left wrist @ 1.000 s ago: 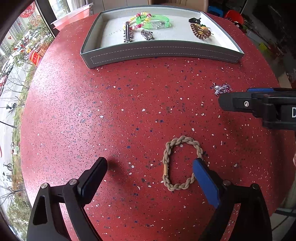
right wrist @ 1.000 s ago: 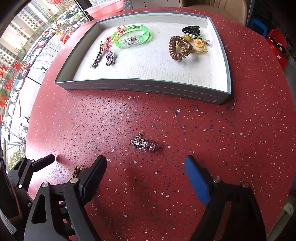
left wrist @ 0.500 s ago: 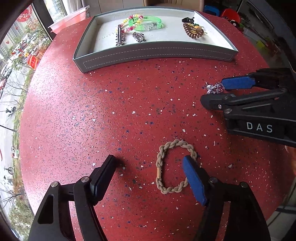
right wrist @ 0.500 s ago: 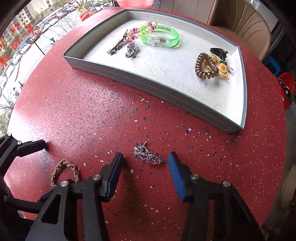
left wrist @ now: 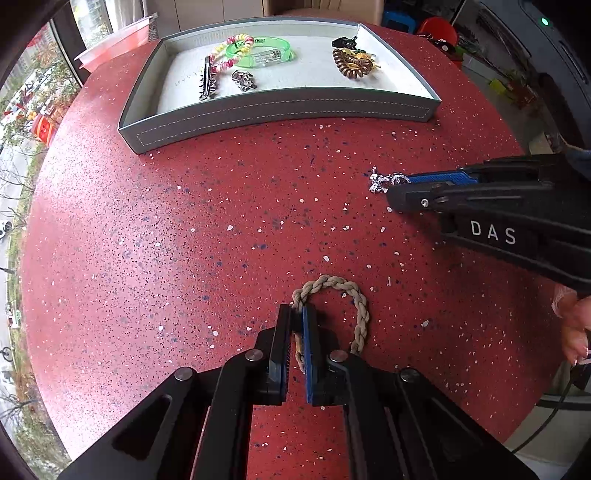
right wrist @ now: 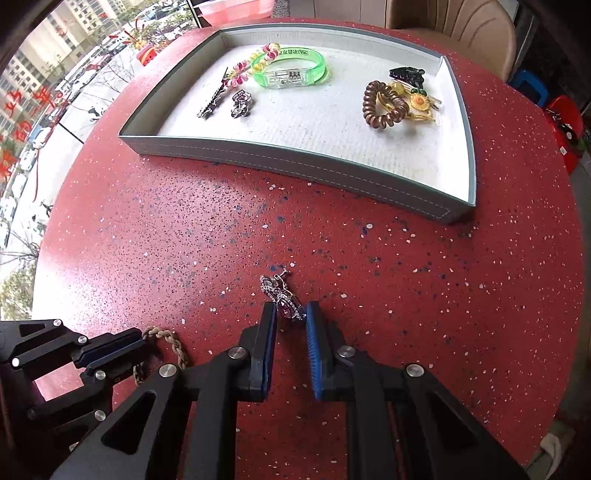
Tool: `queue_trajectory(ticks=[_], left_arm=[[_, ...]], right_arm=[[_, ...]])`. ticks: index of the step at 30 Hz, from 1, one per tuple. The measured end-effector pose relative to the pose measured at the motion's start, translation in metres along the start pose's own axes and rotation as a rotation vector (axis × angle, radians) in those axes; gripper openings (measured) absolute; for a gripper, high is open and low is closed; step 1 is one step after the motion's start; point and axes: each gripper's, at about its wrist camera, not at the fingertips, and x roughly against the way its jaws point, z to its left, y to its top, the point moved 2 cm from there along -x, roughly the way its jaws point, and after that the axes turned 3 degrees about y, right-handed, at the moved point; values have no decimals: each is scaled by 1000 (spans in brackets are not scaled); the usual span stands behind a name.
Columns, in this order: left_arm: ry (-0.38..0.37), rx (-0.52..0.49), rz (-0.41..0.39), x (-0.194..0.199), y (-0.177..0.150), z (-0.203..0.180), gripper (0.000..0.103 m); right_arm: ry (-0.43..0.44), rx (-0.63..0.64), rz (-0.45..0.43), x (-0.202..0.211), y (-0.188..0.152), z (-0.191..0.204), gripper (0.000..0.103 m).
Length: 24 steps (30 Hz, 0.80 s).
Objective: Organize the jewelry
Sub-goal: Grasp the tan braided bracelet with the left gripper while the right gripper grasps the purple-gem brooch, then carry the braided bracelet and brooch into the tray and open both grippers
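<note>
A beige braided bracelet (left wrist: 351, 291) lies on the red speckled table (left wrist: 184, 240). My left gripper (left wrist: 296, 314) is shut on the bracelet's left side, low on the table. A silver and purple brooch (right wrist: 282, 299) lies on the table further right. My right gripper (right wrist: 290, 314) has closed in around the brooch's near end, the pads touching or almost touching it. The brooch's tip (left wrist: 380, 181) sticks out past the right gripper in the left wrist view. The bracelet (right wrist: 166, 338) and left gripper also show at the lower left of the right wrist view.
A grey tray (left wrist: 280, 110) with a white lining stands at the back. It holds a green bangle (right wrist: 291, 68), a beaded bracelet (right wrist: 251, 64), a hair clip (right wrist: 212, 99), a small brooch (right wrist: 241, 104), a brown coil tie (right wrist: 384, 105) and several clips. A tan chair (right wrist: 461, 29) stands behind the table.
My left gripper has moved onto the braided bracelet and shut on its left side. My right gripper has moved forward and narrowed around the silver brooch.
</note>
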Motion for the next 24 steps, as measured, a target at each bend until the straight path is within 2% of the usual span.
queue_trajectory(ticks=[2, 6, 13, 16, 24], left_arm=[[-44, 54, 9, 1, 2, 8, 24], [-82, 107, 0, 7, 8, 19, 24], [-97, 113, -50, 23, 16, 27, 24], [-98, 116, -62, 29, 28, 38, 24], [-96, 133, -95, 44, 46, 55, 24]], right_arm=[[28, -39, -8, 6, -2, -6, 17], [64, -82, -19, 16, -9, -12, 17], [106, -133, -42, 31, -14, -20, 16], [121, -153, -51, 30, -16, -21, 16], [145, -167, -95, 55, 1, -27, 16]])
